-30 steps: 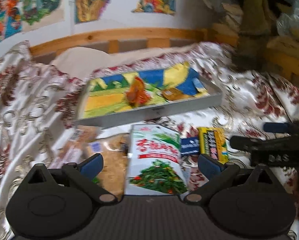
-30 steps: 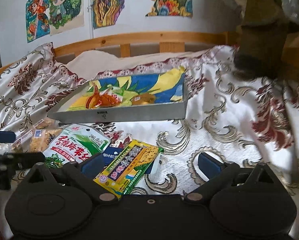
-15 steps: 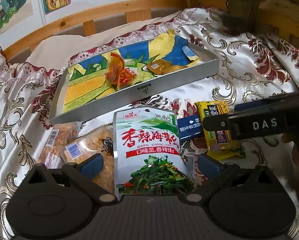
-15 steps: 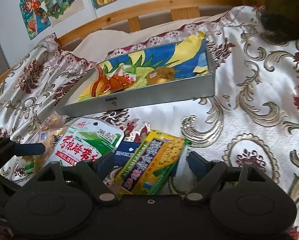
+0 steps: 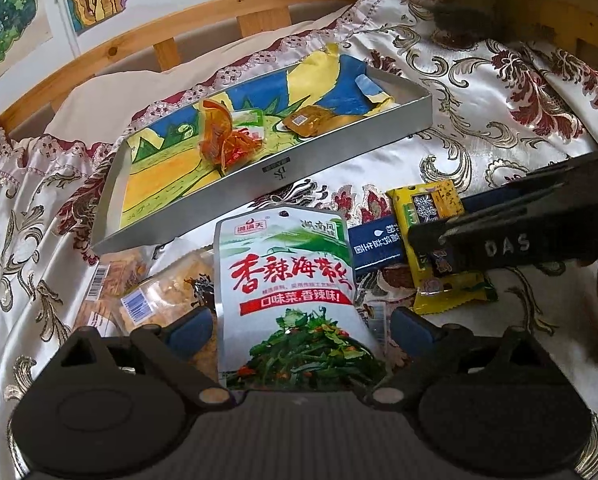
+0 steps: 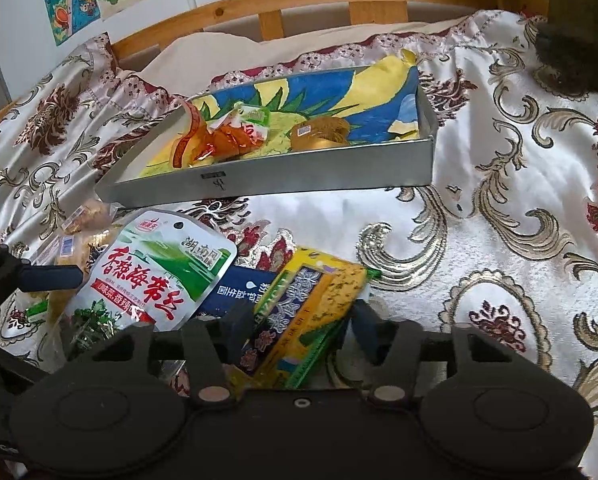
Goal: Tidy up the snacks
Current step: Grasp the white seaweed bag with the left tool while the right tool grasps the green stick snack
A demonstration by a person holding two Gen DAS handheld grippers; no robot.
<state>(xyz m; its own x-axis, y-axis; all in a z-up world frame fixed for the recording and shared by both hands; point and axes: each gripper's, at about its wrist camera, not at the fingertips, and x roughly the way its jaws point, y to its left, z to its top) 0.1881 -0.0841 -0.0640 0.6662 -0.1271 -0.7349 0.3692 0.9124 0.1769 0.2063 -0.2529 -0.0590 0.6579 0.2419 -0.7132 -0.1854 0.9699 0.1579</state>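
Just in front of the shallow grey metal tray (image 6: 259, 184) on the bed, the right tongs (image 6: 299, 330) have been closing around the yellow-green foil snack packet (image 6: 311, 304) to lift it, while the left tongs (image 5: 299, 326) stand apart over the white seaweed pouch (image 5: 287, 280).

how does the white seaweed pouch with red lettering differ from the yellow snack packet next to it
The white seaweed pouch is wider and lies between the open left gripper; the narrower yellow snack packet sits between the right gripper, whose jaws have just been closing. The pouch shows green vegetables, the packet dark lettering. Both lie outside the metal tray.
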